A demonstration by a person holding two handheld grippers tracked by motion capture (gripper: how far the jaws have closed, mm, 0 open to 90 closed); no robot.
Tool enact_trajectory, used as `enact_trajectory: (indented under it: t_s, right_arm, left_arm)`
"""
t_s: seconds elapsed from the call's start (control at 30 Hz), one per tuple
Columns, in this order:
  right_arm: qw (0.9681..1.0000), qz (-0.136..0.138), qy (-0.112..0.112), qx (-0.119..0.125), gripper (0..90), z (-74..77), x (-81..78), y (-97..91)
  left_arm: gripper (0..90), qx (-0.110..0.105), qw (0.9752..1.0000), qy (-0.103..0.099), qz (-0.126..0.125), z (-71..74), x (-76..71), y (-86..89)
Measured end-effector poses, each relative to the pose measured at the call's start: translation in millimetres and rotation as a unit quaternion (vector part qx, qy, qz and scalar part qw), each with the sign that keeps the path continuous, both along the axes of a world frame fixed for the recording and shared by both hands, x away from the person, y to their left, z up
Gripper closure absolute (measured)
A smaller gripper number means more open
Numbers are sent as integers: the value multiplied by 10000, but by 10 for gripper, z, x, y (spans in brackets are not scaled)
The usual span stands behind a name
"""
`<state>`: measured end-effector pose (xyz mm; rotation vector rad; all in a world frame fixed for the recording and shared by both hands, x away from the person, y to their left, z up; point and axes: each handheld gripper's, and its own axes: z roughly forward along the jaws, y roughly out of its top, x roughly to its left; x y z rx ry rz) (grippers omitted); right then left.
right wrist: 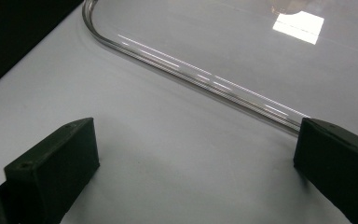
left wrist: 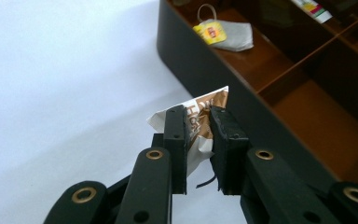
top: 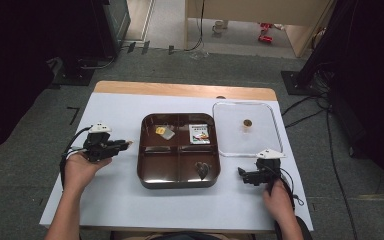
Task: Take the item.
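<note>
Item, my left gripper (left wrist: 199,125): jaws clamped on a brown-and-white sachet (left wrist: 200,116), compartment tray (left wrist: 186,60) just beyond. My right gripper (right wrist: 196,154): jaws wide, nothing between, clear lid (right wrist: 205,77) ahead.

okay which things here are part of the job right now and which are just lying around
In the job:
left tool, shut on the brown sachet
brown divided tray

Lying about:
tea bag
clear lid
right tool, open, holding nothing

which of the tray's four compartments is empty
The front-left compartment of the brown tray is bare. The back-left one holds a yellow-tagged tea bag, the back-right a white packet, and the front-right a dark object.
</note>
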<state>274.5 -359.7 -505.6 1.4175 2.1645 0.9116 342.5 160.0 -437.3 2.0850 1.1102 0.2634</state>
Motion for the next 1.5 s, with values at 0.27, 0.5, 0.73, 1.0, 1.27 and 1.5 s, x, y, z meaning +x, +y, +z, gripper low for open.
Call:
enact_trajectory:
  t_s: [0.27,0.5,0.73,1.0,1.27,1.5]
  right_arm:
    - [10000,2,-1,-2,0,0,0,0]
    - [10000,2,-6,1,0,-1,0,0]
    - [10000,1,-6,2,0,-1,0,0]
    - [10000,2,-6,1,0,-1,0,0]
    - [10000,-1,-7,2,0,-1,0,1]
    - [10000,0,-6,1,0,-1,0,1]
  left_arm:
    - [780,134,9998,92,133,-111,73,26]
    - [779,290,9990,210,279,-189,133,50]
    - [774,395,9983,310,307,-235,152,56]
    - [766,506,9973,396,367,-277,169,67]
    - [738,521,9971,422,363,-315,171,80]
    - [632,500,9971,490,304,-326,168,57]
